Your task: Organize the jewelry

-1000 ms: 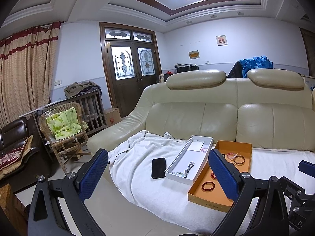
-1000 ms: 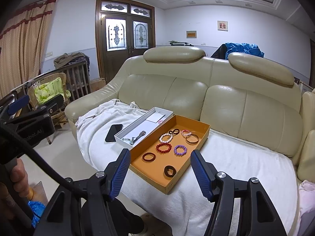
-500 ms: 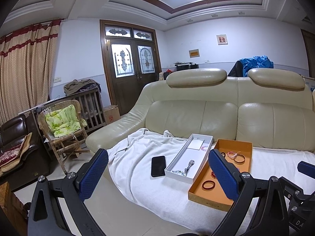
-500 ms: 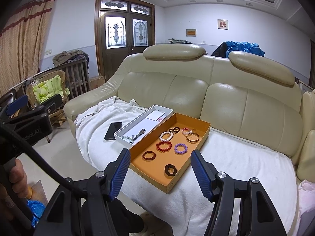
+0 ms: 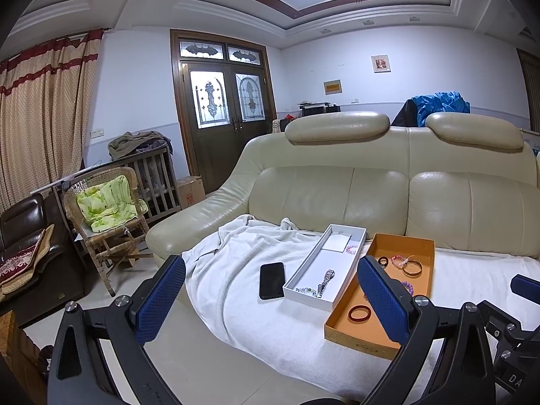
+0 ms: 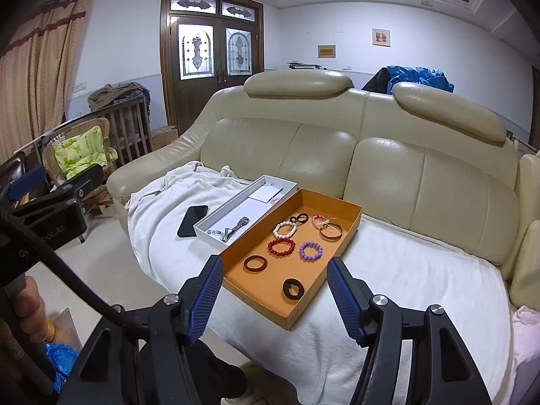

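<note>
An orange tray (image 6: 351, 217) lies on a white towel on the sofa and holds several bracelets: a red bead one (image 6: 280, 247), a purple bead one (image 6: 310, 250), a white bead one (image 6: 284, 230), a dark ring (image 6: 255, 263) and a gold bangle (image 6: 331, 231). Left of it a white box (image 6: 236, 207) holds a silver watch (image 6: 238, 224). The tray (image 5: 347, 332) and box (image 5: 305, 298) also show in the left wrist view. My right gripper (image 6: 274, 295) is open and empty, before the tray's near end. My left gripper (image 5: 270, 298) is open and empty, short of the sofa.
A black phone (image 6: 193, 220) lies on the towel (image 6: 405, 270) left of the white box. A wicker chair (image 5: 104, 212) with a green cushion stands to the left on the floor. The cream sofa back (image 6: 371, 155) rises behind the trays.
Both grippers have drifted slightly closer to the sofa; the trays sit a little lower in both views. Both stay open and empty.
</note>
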The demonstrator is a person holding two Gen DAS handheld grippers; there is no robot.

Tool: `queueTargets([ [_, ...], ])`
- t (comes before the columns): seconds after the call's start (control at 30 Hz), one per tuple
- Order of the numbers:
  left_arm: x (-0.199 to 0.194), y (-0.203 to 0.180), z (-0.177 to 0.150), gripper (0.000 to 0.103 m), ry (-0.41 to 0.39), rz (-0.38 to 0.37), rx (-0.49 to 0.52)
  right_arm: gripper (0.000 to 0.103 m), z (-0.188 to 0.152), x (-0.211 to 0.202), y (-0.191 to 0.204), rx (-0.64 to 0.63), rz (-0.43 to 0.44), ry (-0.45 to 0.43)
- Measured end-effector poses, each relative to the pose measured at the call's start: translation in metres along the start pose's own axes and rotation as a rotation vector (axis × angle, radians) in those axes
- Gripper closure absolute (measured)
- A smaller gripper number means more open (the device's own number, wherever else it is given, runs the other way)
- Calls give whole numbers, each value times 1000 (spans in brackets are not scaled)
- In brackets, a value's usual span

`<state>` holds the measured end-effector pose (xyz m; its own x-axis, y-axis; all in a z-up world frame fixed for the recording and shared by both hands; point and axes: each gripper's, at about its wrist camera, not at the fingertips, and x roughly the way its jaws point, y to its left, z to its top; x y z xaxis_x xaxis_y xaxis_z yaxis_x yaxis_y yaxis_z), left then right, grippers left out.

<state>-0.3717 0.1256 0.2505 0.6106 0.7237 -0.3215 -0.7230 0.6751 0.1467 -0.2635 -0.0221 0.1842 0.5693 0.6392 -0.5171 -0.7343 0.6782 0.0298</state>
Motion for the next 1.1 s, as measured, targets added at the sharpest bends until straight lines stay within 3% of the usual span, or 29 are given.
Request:
queueTargets([
  [1.1,5,4,-4,2,19,-4,-20,35,0,11,7,-6,2,20],
])
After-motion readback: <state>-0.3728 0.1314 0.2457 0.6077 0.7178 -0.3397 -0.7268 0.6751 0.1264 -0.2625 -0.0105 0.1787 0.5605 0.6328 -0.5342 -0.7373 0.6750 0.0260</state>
